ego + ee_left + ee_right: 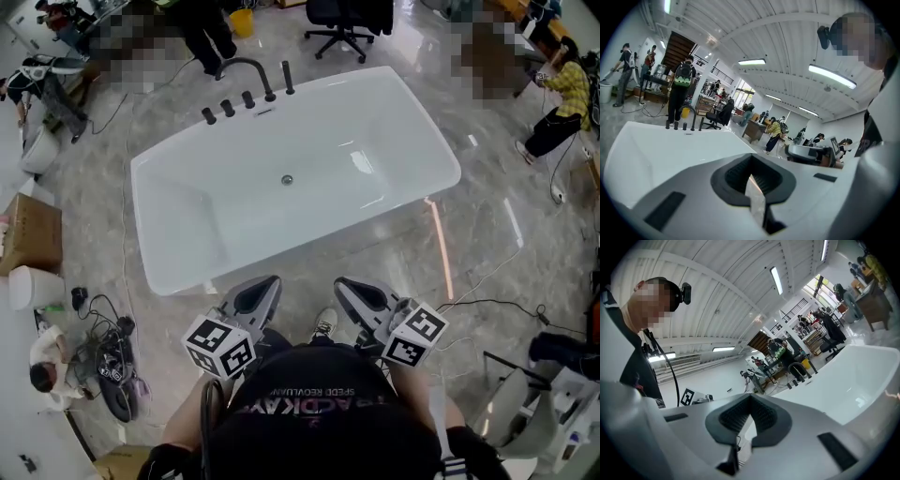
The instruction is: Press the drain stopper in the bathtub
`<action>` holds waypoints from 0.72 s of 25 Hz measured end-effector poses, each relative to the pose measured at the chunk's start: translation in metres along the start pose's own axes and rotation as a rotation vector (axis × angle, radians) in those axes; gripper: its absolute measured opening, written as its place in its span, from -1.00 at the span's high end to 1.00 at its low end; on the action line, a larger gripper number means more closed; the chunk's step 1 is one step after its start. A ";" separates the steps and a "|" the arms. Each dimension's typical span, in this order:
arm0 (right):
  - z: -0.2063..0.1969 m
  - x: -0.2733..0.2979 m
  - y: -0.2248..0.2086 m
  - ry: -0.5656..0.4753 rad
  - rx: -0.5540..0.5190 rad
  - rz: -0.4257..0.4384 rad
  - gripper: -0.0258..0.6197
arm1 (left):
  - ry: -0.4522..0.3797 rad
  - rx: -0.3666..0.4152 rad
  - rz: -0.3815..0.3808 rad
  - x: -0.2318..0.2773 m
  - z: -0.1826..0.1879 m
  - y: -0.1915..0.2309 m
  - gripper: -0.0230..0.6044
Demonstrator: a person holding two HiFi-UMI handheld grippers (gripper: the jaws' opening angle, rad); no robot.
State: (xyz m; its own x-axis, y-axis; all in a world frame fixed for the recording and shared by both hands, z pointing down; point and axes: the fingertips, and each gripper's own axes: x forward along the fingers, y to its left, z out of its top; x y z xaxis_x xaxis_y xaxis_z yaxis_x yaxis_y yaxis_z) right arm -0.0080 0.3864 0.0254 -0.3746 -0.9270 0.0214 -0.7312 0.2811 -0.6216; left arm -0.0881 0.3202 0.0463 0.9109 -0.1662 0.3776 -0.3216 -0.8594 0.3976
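A white freestanding bathtub (pixel 427 131) fills the middle of the head view. Its small round metal drain stopper (pixel 287 179) sits in the centre of the tub floor. Both grippers are held close to the person's body, on the near side of the tub and well short of the stopper. My left gripper (pixel 260 292) is shut with nothing in it, and so is my right gripper (pixel 355 293). In the left gripper view the jaws of the left gripper (pixel 753 186) meet over the tub's near rim (pixel 651 154). The right gripper (pixel 742 427) shows its jaws together, with the tub (pixel 855 376) beyond.
A black faucet (pixel 247 67) with several knobs stands on the tub's far rim. Cables and gear (pixel 105 361) lie on the floor at the left, beside a cardboard box (pixel 30 232). An office chair (pixel 339 26) and people stand beyond the tub.
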 end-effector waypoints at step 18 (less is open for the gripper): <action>0.013 0.006 -0.020 0.000 -0.016 -0.002 0.89 | -0.021 0.013 0.006 0.018 0.013 0.012 0.91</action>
State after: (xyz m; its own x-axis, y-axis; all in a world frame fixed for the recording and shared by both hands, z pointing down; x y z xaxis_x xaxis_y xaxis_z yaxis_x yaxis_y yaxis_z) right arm 0.0125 0.3722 0.0278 -0.3734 -0.9274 0.0229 -0.7412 0.2834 -0.6086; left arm -0.0720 0.3007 0.0470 0.9143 -0.1808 0.3624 -0.3234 -0.8645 0.3848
